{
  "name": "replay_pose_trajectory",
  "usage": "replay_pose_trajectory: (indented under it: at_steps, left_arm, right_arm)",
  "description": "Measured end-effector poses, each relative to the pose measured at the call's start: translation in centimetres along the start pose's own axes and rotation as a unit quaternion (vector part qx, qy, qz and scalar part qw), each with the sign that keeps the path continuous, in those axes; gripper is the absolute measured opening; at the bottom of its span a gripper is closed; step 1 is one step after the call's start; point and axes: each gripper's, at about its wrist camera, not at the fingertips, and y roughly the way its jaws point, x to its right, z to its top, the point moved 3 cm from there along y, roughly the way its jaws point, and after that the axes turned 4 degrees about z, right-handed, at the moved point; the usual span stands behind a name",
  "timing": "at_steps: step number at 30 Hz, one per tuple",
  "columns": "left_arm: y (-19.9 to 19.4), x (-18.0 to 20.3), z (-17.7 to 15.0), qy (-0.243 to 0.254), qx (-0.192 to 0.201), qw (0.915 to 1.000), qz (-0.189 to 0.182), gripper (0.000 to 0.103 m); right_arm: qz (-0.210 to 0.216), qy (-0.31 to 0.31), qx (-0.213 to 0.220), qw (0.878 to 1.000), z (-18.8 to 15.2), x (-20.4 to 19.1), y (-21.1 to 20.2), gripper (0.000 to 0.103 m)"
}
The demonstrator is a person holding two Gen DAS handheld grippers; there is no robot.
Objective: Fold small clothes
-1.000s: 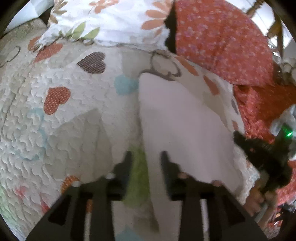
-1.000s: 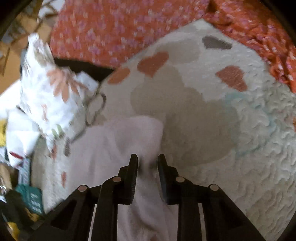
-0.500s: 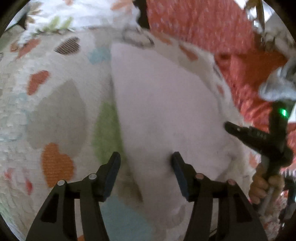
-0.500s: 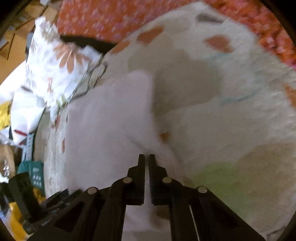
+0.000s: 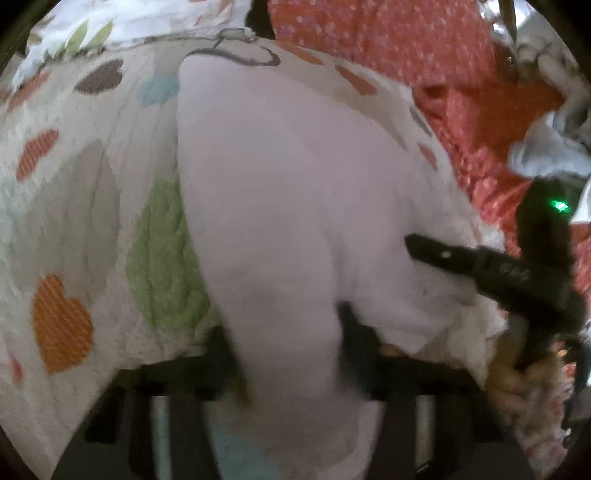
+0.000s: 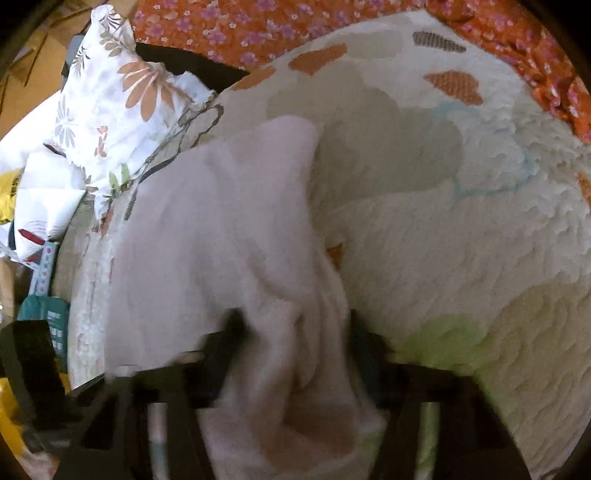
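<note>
Pale pink cloth (image 5: 280,192), soft and plain, lies spread on a white quilt (image 5: 92,206) patterned with coloured hearts, its near edge gathered up into both tools. The left gripper (image 5: 284,350) has just been closing and its blurred dark jaws stand on either side of a bunched fold of the cloth, apparently pinching it, while the right gripper (image 6: 291,343) likewise has a thick wad of the same cloth (image 6: 221,221) between narrowly parted jaws. An orange flowered bedspread (image 6: 229,22) lies beyond the quilt (image 6: 461,240), and a white leaf-print pillow (image 6: 114,96) sits at the quilt's far corner.
</note>
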Motion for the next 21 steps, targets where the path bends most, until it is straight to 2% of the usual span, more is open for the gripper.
replay_pose_trajectory:
  at_steps: [2,5,7,9,11,13,15,16,18,20,21]
  left_arm:
    - [-1.1,-0.2,0.5,-0.012,-0.003,0.9999,-0.007,0.033]
    - [-1.9,-0.5,-0.2,-0.009,-0.023,0.9997,0.004,0.035]
    - [-0.9,-0.8,-1.2,0.0,-0.052,0.9982,0.029,0.049]
    - [-1.0,-1.0,-1.9,0.006,-0.05,0.9983,0.03,0.054]
    - [-2.1,-1.5,-2.2,0.01,-0.04,0.999,0.018,0.055]
    - [-3.7,-2.2,-2.2,0.01,-0.016,0.9995,0.024,0.061]
    - [-5.6,-3.0,-2.3,0.012,0.021,0.9988,0.043,0.061]
    - [-6.7,-3.4,-2.3,0.013,0.045,0.9973,0.056,0.061]
    - [-8.8,-4.5,-2.5,0.014,0.098,0.9905,0.095,0.065]
    - [-10.9,-5.4,-2.6,0.007,0.149,0.9794,0.136,0.067]
    - [-11.9,-6.1,-2.8,-0.001,0.168,0.9736,0.154,0.067]
  right_arm:
    - [0.043,0.037,-0.003,0.998,-0.1,-0.1,-1.1,0.027]
    - [0.091,0.058,0.007,0.994,-1.2,-0.2,-3.2,0.026]
    - [0.087,0.071,0.006,0.994,-2.0,0.1,-3.0,0.031]
    - [0.037,0.09,0.003,0.995,-3.1,1.9,-2.2,0.045]
    - [0.041,0.101,0.007,0.994,-3.4,2.6,-2.9,0.045]
    - [0.026,0.082,0.039,0.995,-3.0,2.0,-4.6,0.046]
    - [-0.032,0.039,0.11,0.993,-2.5,0.5,-7.5,0.046]
    - [-0.069,0.005,0.155,0.986,-2.4,-0.8,-9.1,0.046]
    - [-0.096,-0.038,0.195,0.975,-2.7,-2.9,-10.4,0.047]
    - [-0.092,-0.082,0.193,0.974,-3.4,-6.0,-9.6,0.047]
    - [-0.082,-0.105,0.172,0.976,-3.7,-7.7,-8.3,0.047]
